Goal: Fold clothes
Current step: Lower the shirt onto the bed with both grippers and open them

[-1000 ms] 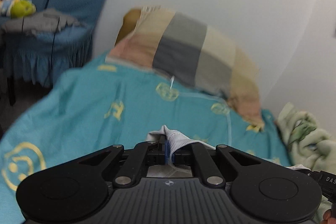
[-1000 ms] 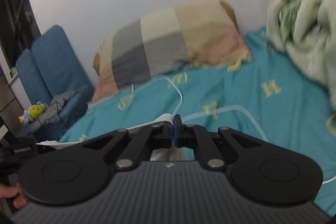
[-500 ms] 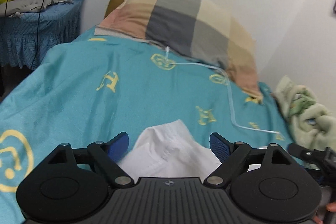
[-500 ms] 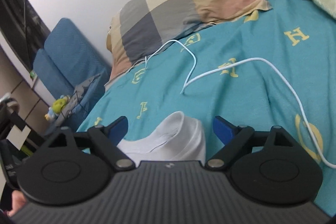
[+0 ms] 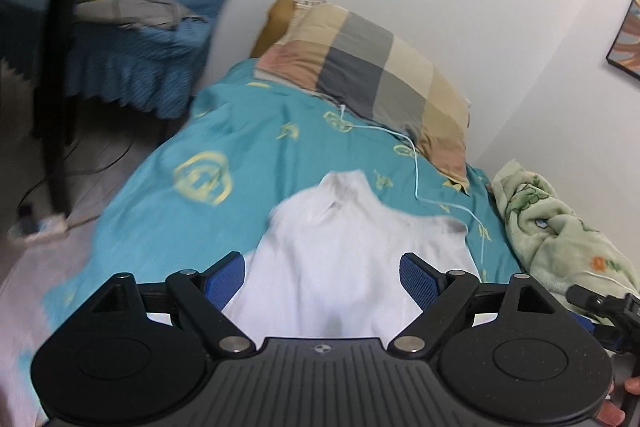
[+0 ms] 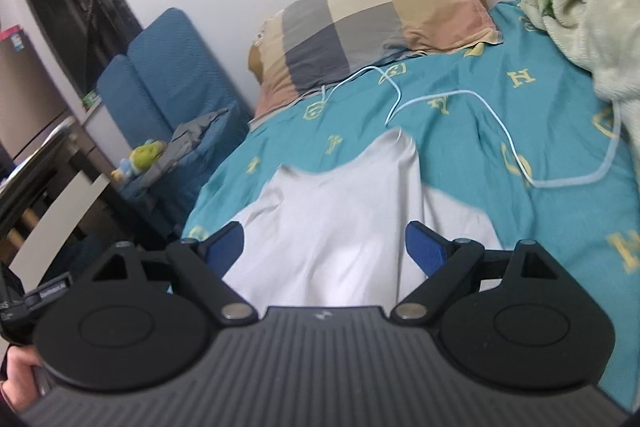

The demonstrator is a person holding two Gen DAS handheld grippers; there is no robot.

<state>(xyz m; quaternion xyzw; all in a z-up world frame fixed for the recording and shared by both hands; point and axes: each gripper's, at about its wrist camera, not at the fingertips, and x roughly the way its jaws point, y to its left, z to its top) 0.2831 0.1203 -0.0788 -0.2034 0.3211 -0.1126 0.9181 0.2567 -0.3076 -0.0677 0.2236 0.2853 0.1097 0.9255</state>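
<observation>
A white garment lies spread on the teal bedsheet, one pointed end reaching toward the pillow. My left gripper hovers over its near part, blue pads wide apart and touching nothing. In the right wrist view the same white garment lies flat on the sheet, a long fold running up to its far tip. My right gripper stands open above the garment's near edge, with nothing pinched. The near end of the garment is hidden under both gripper bodies.
A checked pillow rests against the white wall. A white cable loops across the sheet beyond the garment. A pale green blanket is bunched on the right. A blue chair with a grey cloth and a toy stands left of the bed.
Both grippers were shut on white cloth a second ago; they have opened, let it go and pulled back and up. The garment now lies spread on the sheet.
</observation>
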